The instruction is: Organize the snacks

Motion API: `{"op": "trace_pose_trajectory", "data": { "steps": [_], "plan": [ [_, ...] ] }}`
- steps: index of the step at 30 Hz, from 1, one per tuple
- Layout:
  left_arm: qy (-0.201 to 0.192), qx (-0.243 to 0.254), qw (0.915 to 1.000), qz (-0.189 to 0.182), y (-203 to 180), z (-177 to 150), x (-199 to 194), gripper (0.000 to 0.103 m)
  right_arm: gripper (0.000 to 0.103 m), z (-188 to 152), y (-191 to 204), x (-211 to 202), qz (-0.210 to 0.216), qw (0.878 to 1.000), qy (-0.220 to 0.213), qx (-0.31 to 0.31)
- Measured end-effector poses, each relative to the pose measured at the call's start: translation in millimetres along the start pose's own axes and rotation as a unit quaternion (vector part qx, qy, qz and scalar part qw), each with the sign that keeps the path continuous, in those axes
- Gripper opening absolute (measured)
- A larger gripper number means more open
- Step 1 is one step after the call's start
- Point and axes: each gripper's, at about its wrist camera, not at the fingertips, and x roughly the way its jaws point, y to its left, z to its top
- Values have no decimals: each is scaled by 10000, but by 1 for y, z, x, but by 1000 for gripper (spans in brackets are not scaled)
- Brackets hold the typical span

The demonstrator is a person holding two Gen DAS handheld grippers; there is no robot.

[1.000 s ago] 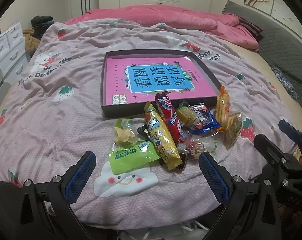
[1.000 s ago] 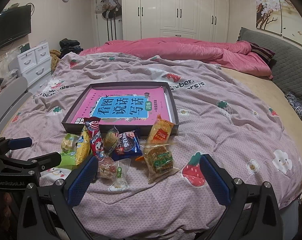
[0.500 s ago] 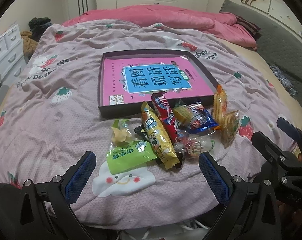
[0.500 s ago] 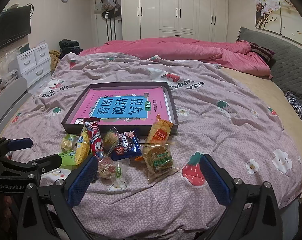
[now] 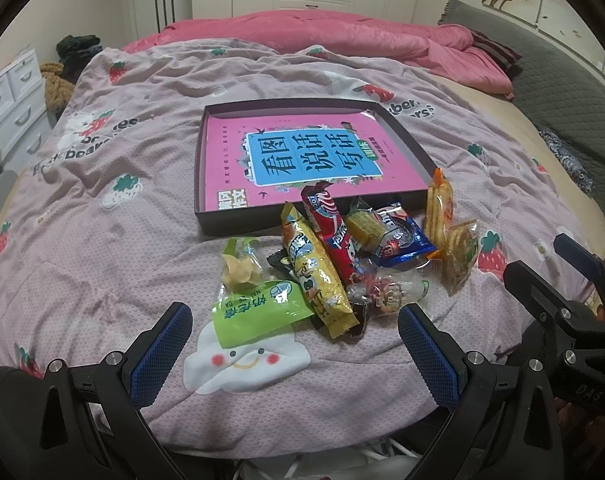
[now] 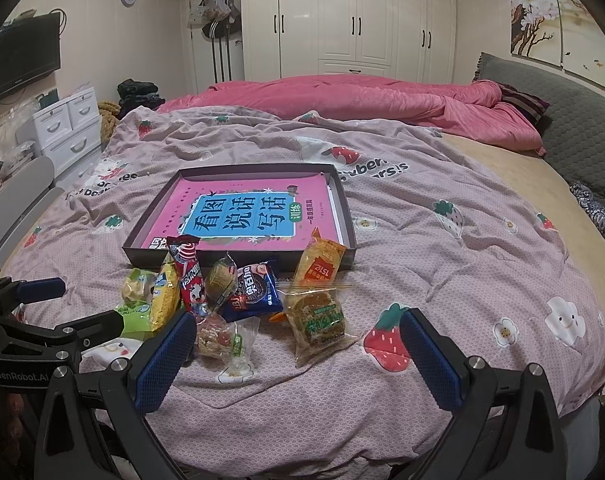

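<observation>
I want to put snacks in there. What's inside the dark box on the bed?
The dark box holds a pink book lying flat, filling nearly the whole floor. No snacks are inside yet. Whatever lies under the book is hidden.

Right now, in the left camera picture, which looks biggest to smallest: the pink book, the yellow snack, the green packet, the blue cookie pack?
1. pink book
2. yellow snack and green packet look alike; the packet is nearer, so unsure
3. blue cookie pack
</observation>
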Motion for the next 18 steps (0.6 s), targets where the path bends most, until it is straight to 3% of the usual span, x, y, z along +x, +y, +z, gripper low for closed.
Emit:
{"op": "trace_pose_trajectory", "data": {
  "steps": [18],
  "plan": [
    [150,-86,9998,-105,6,-1,6,102,103,-1,-9,3,-8,9998,80,187]
  ]
}}
